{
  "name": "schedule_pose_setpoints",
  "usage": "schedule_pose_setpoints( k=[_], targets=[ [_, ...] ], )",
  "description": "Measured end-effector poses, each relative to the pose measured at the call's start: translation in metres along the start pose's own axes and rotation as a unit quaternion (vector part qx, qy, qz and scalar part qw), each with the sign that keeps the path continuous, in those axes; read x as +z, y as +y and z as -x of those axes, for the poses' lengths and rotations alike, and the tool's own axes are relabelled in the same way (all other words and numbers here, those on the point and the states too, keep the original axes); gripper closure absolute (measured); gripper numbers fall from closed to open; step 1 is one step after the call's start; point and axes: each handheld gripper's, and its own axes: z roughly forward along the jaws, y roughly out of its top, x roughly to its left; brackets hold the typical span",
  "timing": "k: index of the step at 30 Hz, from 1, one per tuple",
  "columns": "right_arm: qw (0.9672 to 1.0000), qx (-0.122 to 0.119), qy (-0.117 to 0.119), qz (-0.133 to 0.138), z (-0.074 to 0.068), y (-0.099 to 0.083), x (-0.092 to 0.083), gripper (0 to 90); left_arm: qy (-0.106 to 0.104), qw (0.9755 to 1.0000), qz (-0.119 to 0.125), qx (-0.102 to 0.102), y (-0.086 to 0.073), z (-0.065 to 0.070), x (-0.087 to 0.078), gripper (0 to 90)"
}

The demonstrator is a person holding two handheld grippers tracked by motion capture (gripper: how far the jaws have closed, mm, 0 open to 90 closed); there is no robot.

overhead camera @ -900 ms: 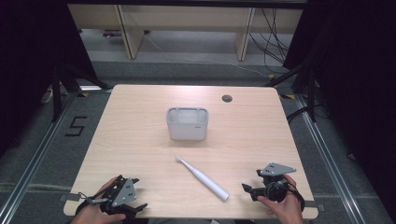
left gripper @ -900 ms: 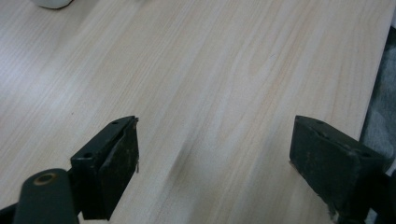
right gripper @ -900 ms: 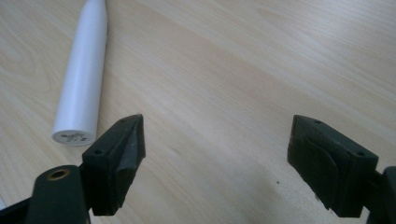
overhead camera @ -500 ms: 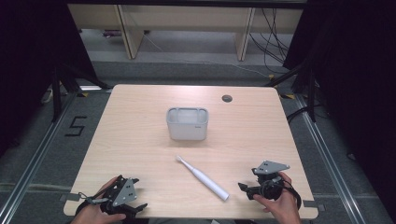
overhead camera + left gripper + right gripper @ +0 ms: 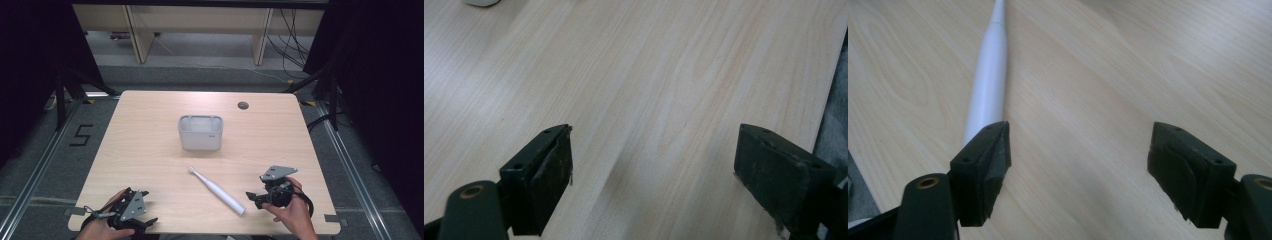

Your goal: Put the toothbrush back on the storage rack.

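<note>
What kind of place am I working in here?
Probably a lab recording station: a bare wooden table ringed by black curtains, floor rails, loose cables, with a toothbrush and grey holder laid out.

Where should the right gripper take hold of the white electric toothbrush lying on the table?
Probably on the thick handle end of the white electric toothbrush, nearest the open right gripper. It lies flat and diagonal on the light wooden table, so come from above, one jaw each side across the handle; the thin brush neck offers less hold.
</note>
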Motion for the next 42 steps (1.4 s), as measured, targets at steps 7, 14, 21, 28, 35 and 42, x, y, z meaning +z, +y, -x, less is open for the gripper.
schedule_pose_setpoints(
  k=[7,14,21,28,35,42],
  targets=[
    [0.9992,-0.037,0.017,-0.004,-0.012,0.021,0.012,29.9,-0.012,0.9999,0.007,-0.004,0.000,0.000,0.000,15.4],
    [0.9981,-0.054,0.023,-0.017,-0.021,0.034,0.019,30.6,-0.002,1.0000,0.001,-0.002,0.000,0.000,0.000,15.4],
    [0.9954,-0.068,0.046,-0.048,-0.034,0.054,0.032,35.8,-0.010,0.9999,0.006,-0.006,0.000,-0.001,0.000,15.4],
    [0.9898,-0.096,0.074,-0.074,-0.047,0.066,0.046,41.5,-0.018,0.9998,0.004,-0.004,0.000,-0.002,0.000,15.4],
    [0.9821,-0.118,0.078,-0.125,-0.052,0.074,0.060,48.3,-0.011,0.9999,0.006,-0.001,0.000,-0.001,0.000,15.4],
    [0.9754,-0.133,0.080,-0.156,-0.055,0.075,0.071,51.0,-0.002,1.0000,0.004,-0.002,0.000,-0.001,0.000,15.4]
  ],
)
